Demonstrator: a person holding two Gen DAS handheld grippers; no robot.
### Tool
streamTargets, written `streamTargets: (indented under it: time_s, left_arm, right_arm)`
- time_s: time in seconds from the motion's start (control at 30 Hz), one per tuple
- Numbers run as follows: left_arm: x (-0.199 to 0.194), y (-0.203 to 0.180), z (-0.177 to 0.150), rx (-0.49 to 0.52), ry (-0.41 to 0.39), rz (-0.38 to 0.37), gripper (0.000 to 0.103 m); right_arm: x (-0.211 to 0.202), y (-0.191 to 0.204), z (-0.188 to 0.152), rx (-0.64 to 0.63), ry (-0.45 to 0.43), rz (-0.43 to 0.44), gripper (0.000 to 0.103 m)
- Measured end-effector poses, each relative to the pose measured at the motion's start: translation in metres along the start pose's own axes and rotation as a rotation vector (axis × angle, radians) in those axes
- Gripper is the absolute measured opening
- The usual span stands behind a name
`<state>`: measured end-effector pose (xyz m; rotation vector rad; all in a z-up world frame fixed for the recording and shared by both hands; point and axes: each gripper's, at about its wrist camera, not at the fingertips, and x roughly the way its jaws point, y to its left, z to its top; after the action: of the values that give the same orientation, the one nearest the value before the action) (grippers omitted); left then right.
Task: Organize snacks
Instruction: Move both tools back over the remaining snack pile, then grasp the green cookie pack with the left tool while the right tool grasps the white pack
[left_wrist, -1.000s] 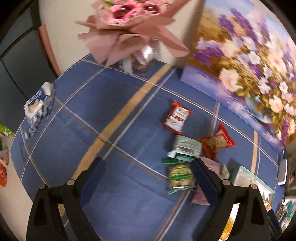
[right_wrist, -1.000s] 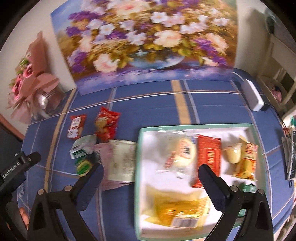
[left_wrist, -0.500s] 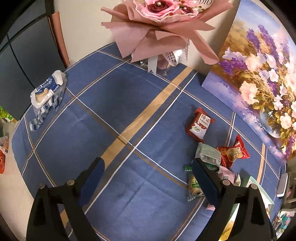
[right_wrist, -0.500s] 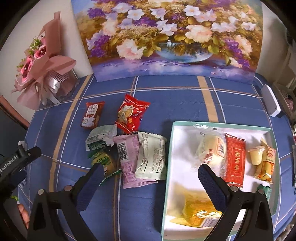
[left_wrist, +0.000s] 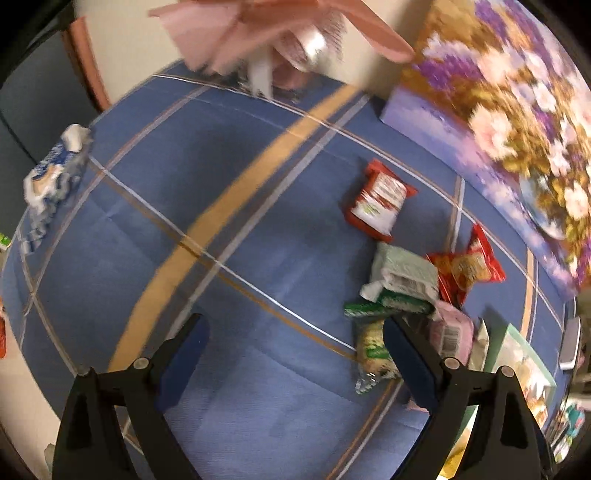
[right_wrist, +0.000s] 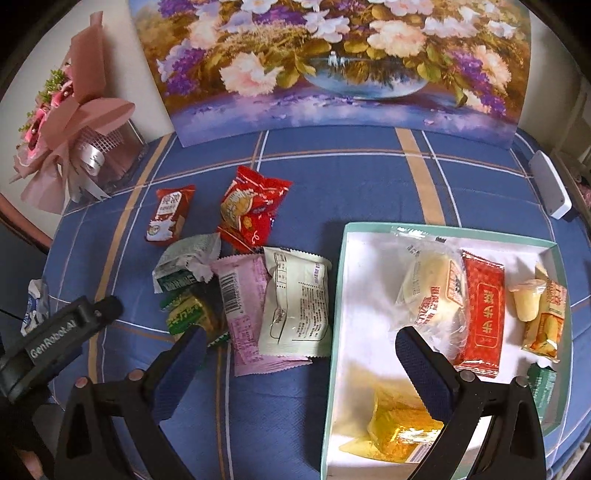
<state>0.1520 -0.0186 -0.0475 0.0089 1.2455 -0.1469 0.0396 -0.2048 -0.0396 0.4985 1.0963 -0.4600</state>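
Observation:
Several snack packets lie loose on the blue cloth left of a mint-rimmed white box (right_wrist: 334, 295): a cream packet (right_wrist: 295, 299), a pink packet (right_wrist: 243, 306), a big red packet (right_wrist: 251, 210), a small red packet (right_wrist: 168, 214), a pale green packet (right_wrist: 184, 264) and a green-yellow packet (right_wrist: 190, 312). The box holds several snacks. My right gripper (right_wrist: 297, 363) is open and empty above the box's left wall. My left gripper (left_wrist: 295, 354) is open and empty over bare cloth; the green-yellow packet (left_wrist: 373, 350) lies by its right finger, the small red packet (left_wrist: 380, 199) further off.
A flower painting (right_wrist: 332, 62) stands along the back. A pink bouquet (right_wrist: 70, 122) stands at the back left. A tissue pack (left_wrist: 55, 173) lies at the table's left edge. A white device (right_wrist: 550, 188) lies at the right edge.
The right gripper has come lower and closer to the packets and the box. The left wrist view has swung and closed in on the loose packets; it is blurred from motion.

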Motion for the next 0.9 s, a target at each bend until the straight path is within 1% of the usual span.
streamTargets:
  time_s: [0.1, 0.17, 0.23, 0.3, 0.4, 0.53, 0.6, 0.67, 0.9]
  left_arm:
    - [0.01, -0.011, -0.002, 0.013, 0.055, -0.053, 0.095]
    - [0.014, -0.016, -0.003, 0.005, 0.061, -0.09, 0.095]
    - [0.018, -0.022, -0.005, 0.014, 0.074, -0.105, 0.095]
    - [0.023, -0.028, -0.008, 0.018, 0.082, -0.131, 0.095]
    - [0.028, -0.03, -0.011, -0.012, 0.082, -0.15, 0.095]
    - [0.034, -0.036, -0.014, -0.004, 0.086, -0.152, 0.093]
    - [0.039, -0.038, -0.013, -0.003, 0.086, -0.15, 0.089]
    - [0.044, -0.04, -0.013, -0.008, 0.094, -0.159, 0.082]
    - [0.054, -0.048, -0.01, -0.001, 0.098, -0.165, 0.081]
  right_arm:
    - [0.005, -0.001, -0.001, 0.013, 0.008, 0.011, 0.103]
    - [0.008, -0.001, -0.001, 0.019, 0.01, 0.02, 0.103]
    - [0.01, -0.002, -0.001, 0.024, 0.008, 0.03, 0.103]
    - [0.012, -0.004, 0.0, 0.026, 0.01, 0.012, 0.103]
    - [0.016, -0.01, -0.001, 0.047, 0.015, 0.014, 0.103]
    - [0.019, -0.013, -0.001, 0.045, 0.013, -0.015, 0.103]
    - [0.02, -0.014, -0.001, 0.046, 0.014, -0.02, 0.103]
    - [0.02, -0.015, -0.001, 0.05, 0.012, -0.024, 0.103]
    - [0.02, -0.021, 0.002, 0.068, 0.0, -0.028, 0.101]
